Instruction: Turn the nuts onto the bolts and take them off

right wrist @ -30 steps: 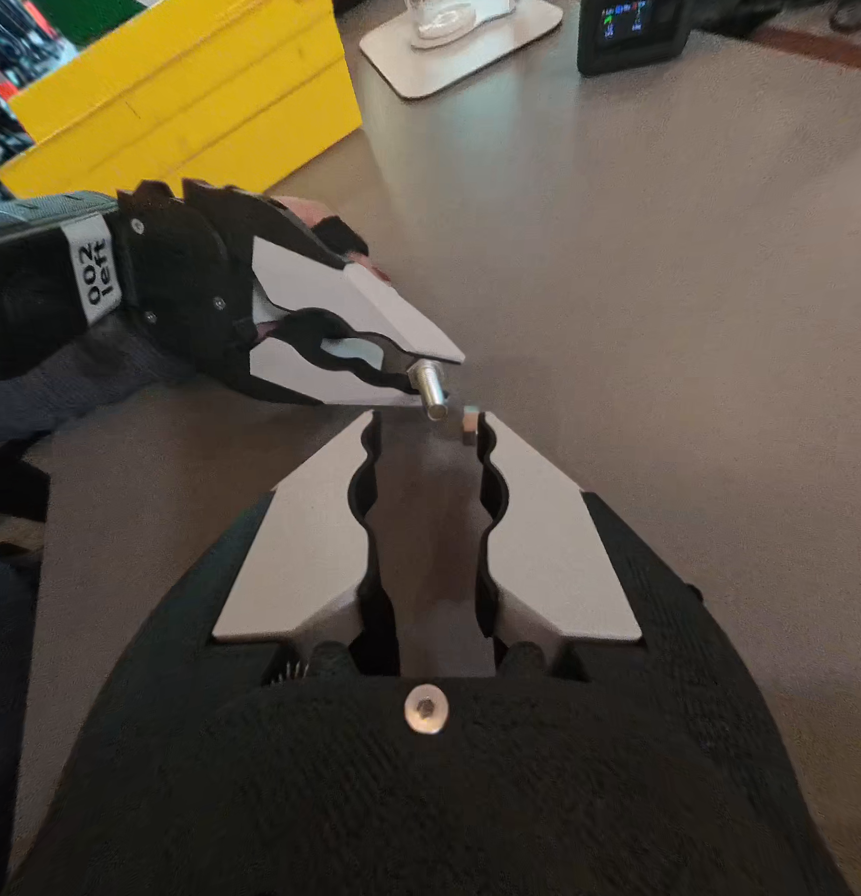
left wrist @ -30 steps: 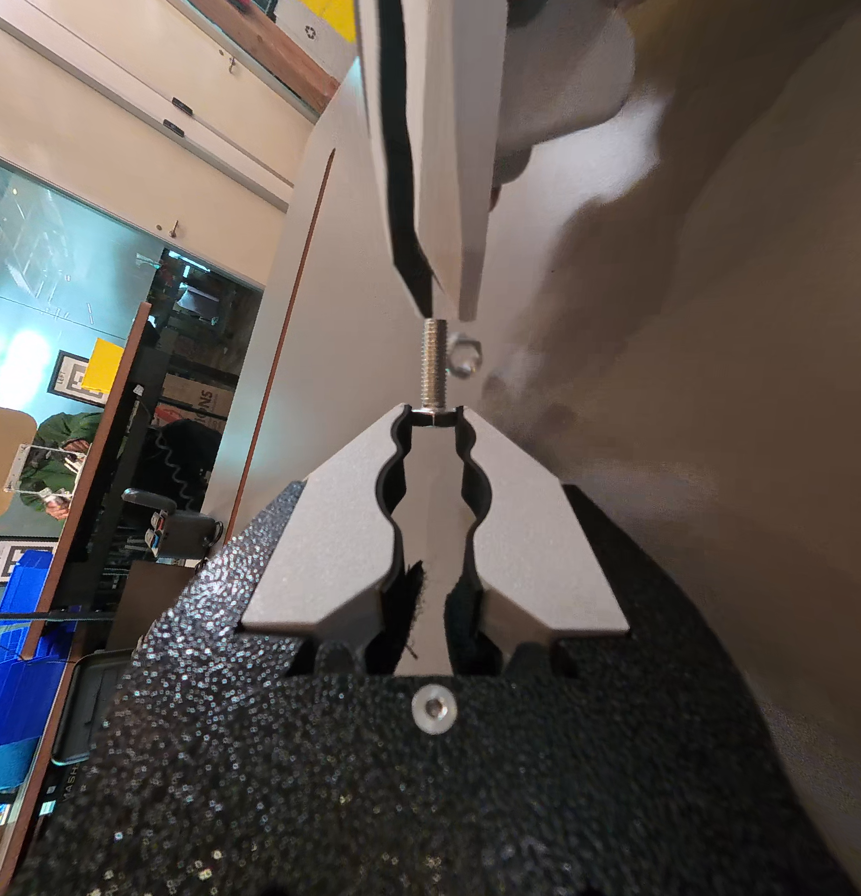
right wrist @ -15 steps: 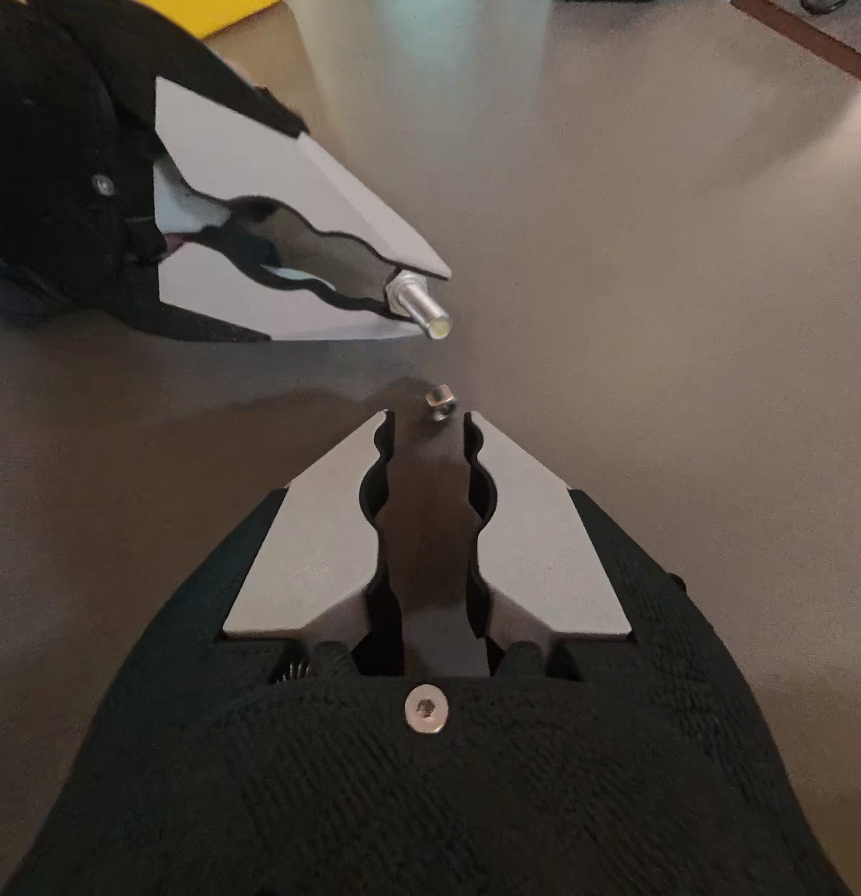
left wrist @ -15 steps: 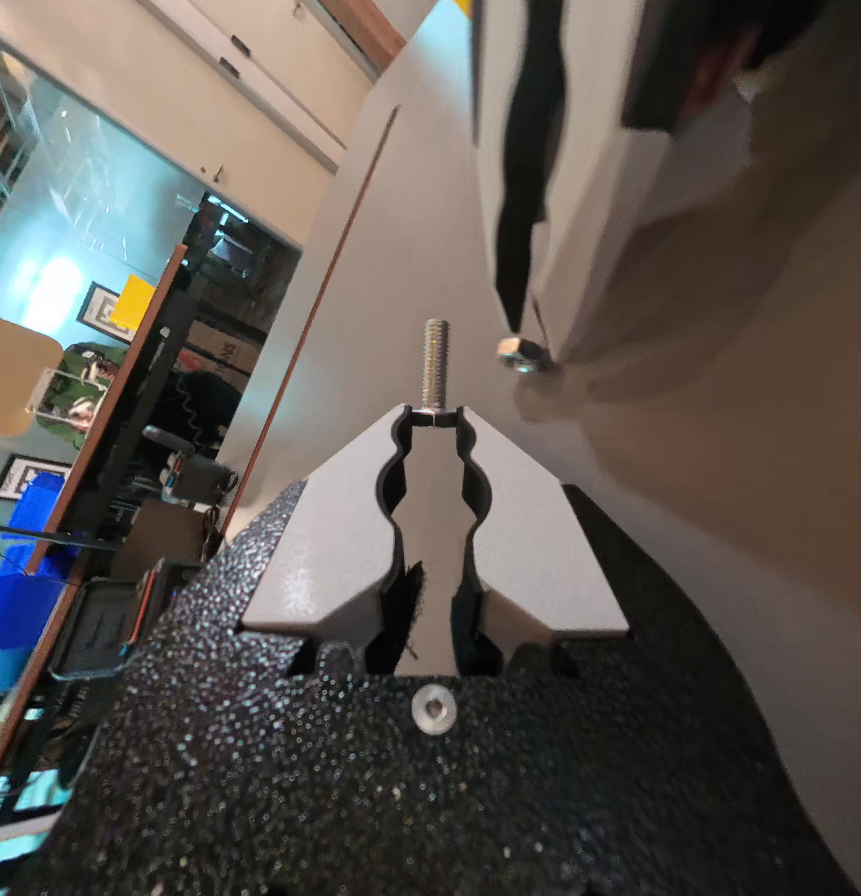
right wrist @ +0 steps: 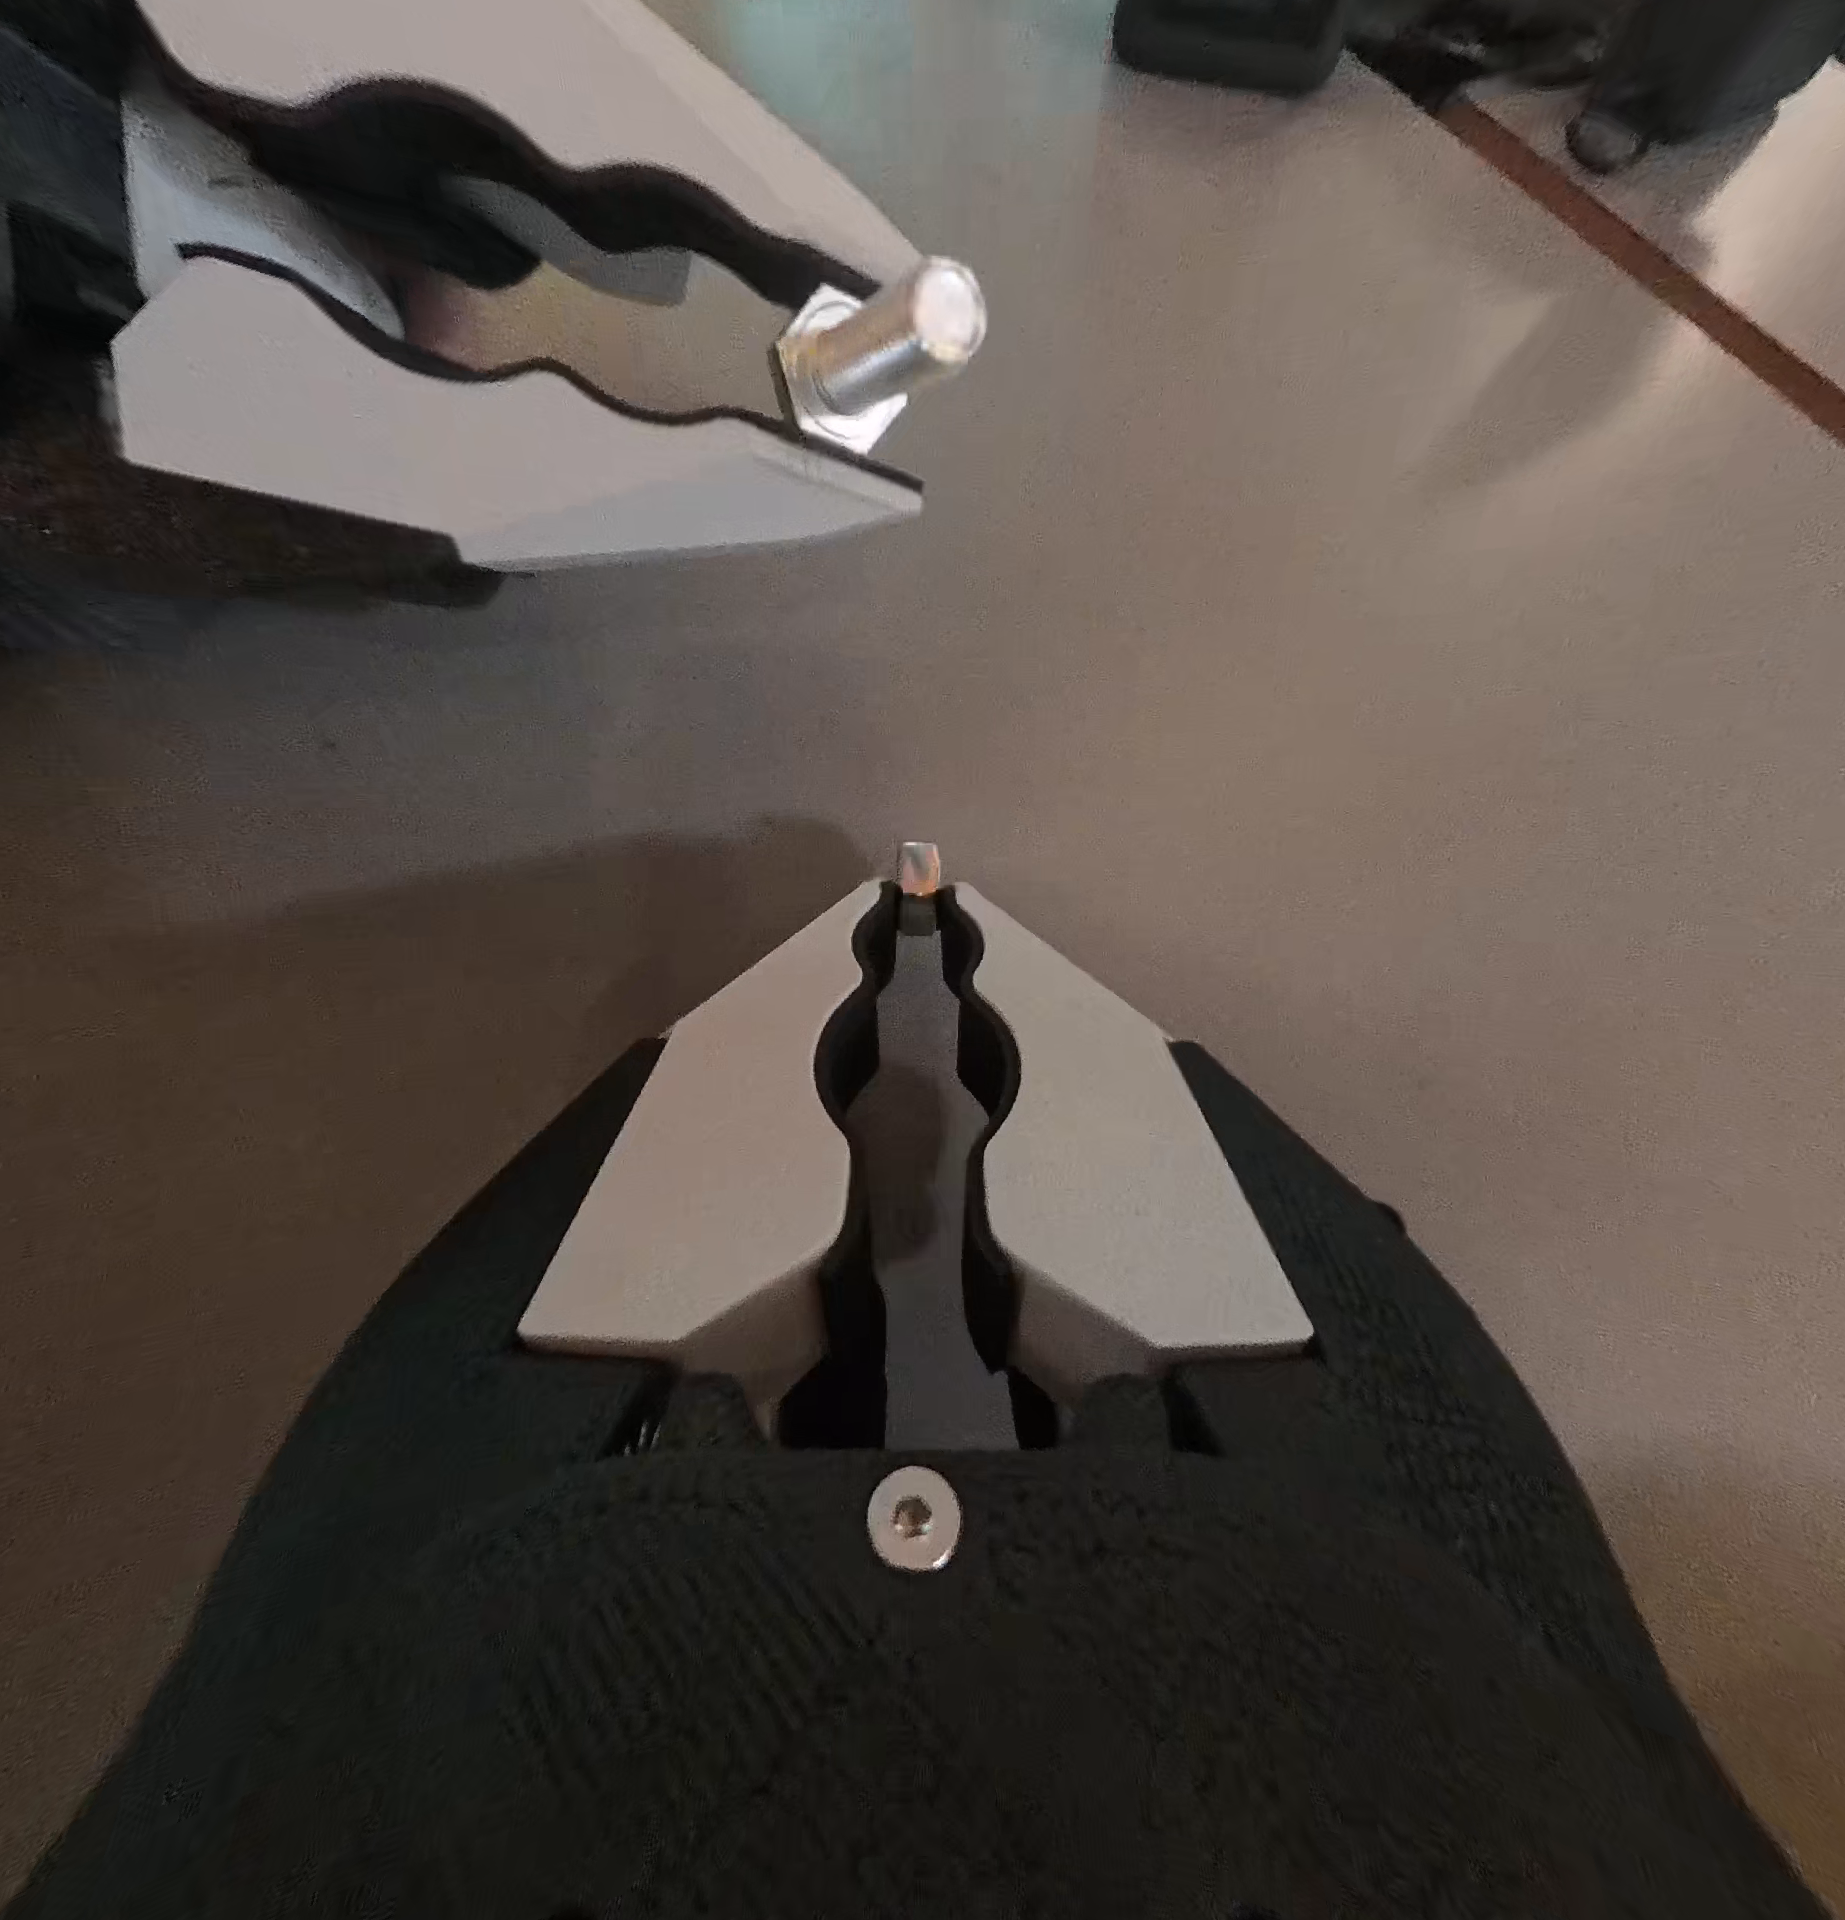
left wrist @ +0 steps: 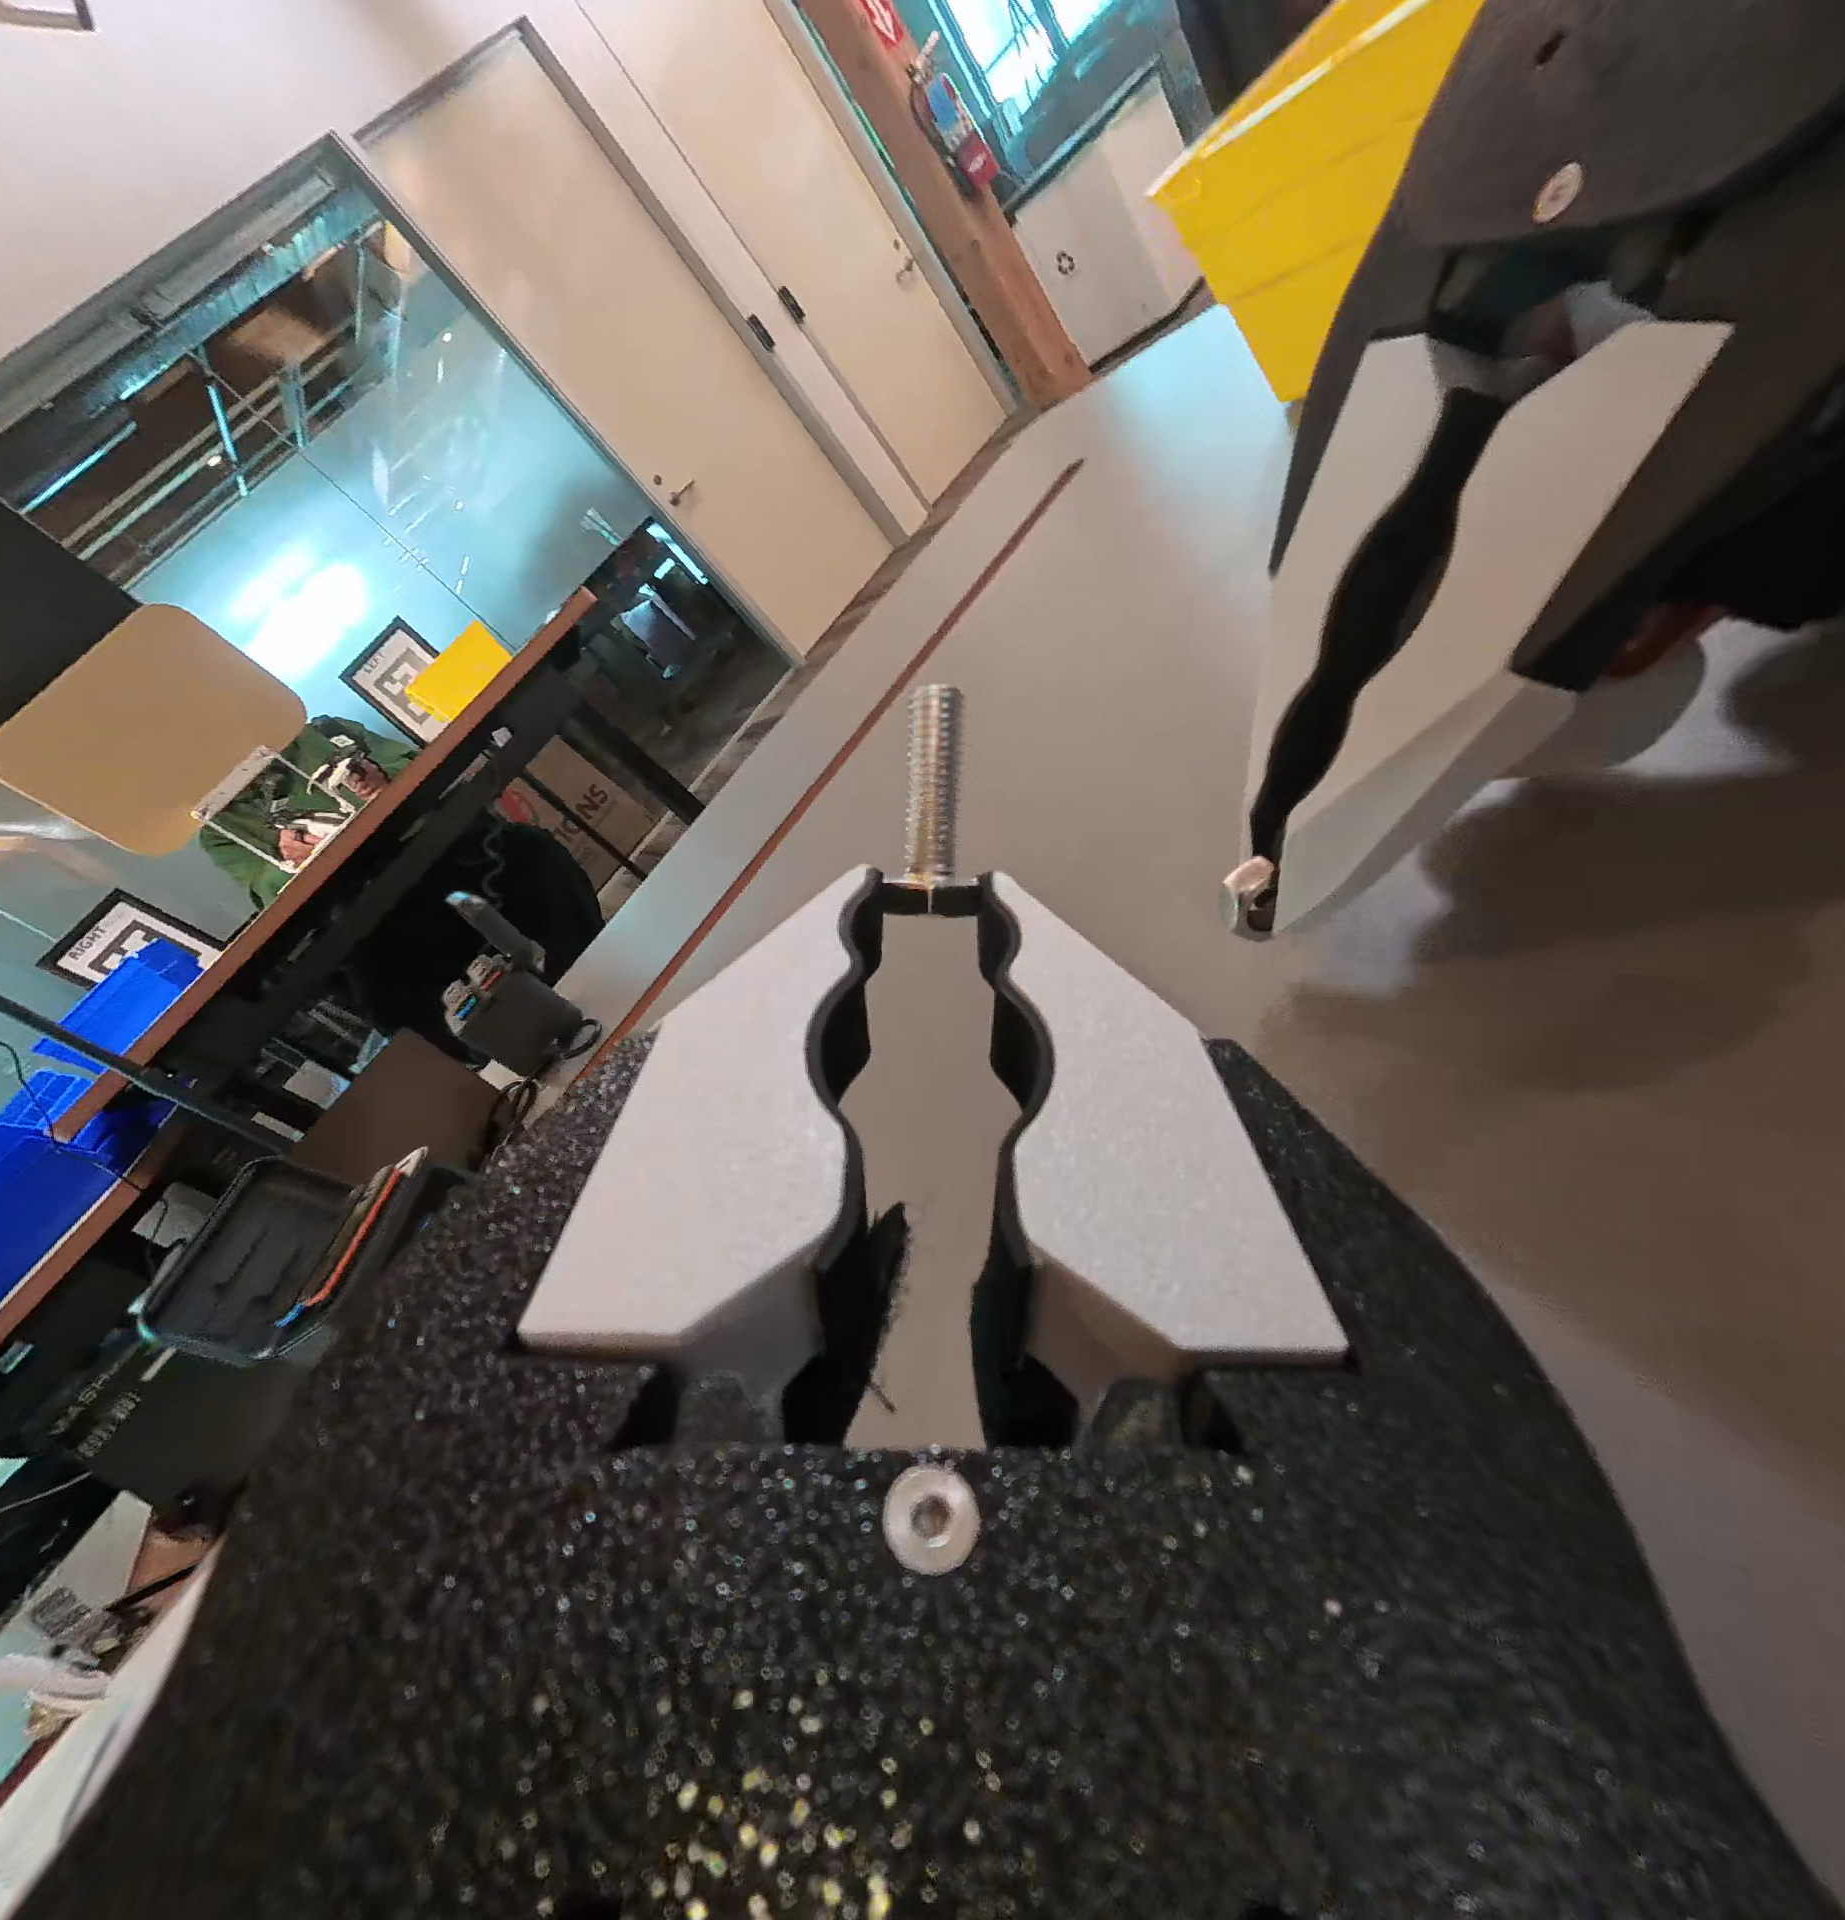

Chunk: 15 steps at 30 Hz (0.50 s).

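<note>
- The left gripper [left wrist: 930, 896] has its jaws pressed onto the hexagonal head of a silver bolt [left wrist: 932, 771], whose threaded shank sticks straight out past the fingertips.
- The right gripper [right wrist: 918, 894] pinches a small silver nut [right wrist: 918, 868] at the very tips of its jaws.
- In the left wrist view the right gripper [left wrist: 1261, 906] comes in from the upper right, the nut [left wrist: 1245, 902] at its tip close above the grey table [left wrist: 1520, 1195].
- In the right wrist view the left gripper [right wrist: 856, 364] sits at upper left, the bolt [right wrist: 882, 348] pointing roughly towards the camera.
- Nut and bolt are near each other but apart, neither touching.
- A yellow bin [left wrist: 1282, 208] stands near the table's far edge.
- Beyond the table's side edge are a glass partition [left wrist: 305, 436] and blue bins [left wrist: 45, 1132].
</note>
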Each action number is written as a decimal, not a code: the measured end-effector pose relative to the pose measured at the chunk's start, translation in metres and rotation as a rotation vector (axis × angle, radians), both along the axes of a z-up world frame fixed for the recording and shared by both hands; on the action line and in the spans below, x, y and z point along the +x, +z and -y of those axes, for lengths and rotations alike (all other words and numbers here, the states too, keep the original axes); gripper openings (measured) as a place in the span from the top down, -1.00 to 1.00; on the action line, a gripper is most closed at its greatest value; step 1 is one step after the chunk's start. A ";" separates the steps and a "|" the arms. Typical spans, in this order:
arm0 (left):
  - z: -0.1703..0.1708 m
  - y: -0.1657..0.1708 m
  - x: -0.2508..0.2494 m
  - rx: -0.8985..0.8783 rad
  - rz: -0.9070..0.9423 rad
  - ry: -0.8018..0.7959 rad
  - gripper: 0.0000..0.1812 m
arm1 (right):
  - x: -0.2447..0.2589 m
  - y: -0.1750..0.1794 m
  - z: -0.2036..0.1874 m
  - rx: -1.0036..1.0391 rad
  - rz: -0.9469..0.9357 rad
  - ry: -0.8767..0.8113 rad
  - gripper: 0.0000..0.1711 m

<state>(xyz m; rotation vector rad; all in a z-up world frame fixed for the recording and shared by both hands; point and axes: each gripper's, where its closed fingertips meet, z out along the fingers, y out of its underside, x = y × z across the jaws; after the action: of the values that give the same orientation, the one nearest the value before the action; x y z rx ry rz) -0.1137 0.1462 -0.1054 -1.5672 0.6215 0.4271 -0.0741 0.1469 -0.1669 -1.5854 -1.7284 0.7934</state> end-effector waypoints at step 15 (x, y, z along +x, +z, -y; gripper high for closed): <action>0.003 0.003 -0.003 0.013 0.043 -0.010 0.82 | 0.191 0.135 -0.060 0.320 -0.084 -0.342 0.92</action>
<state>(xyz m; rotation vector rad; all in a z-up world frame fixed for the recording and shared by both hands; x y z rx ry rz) -0.1169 0.1431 -0.1026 -1.5561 0.5921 0.3879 0.1168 0.2067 -0.0319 -1.5419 -1.3906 0.3878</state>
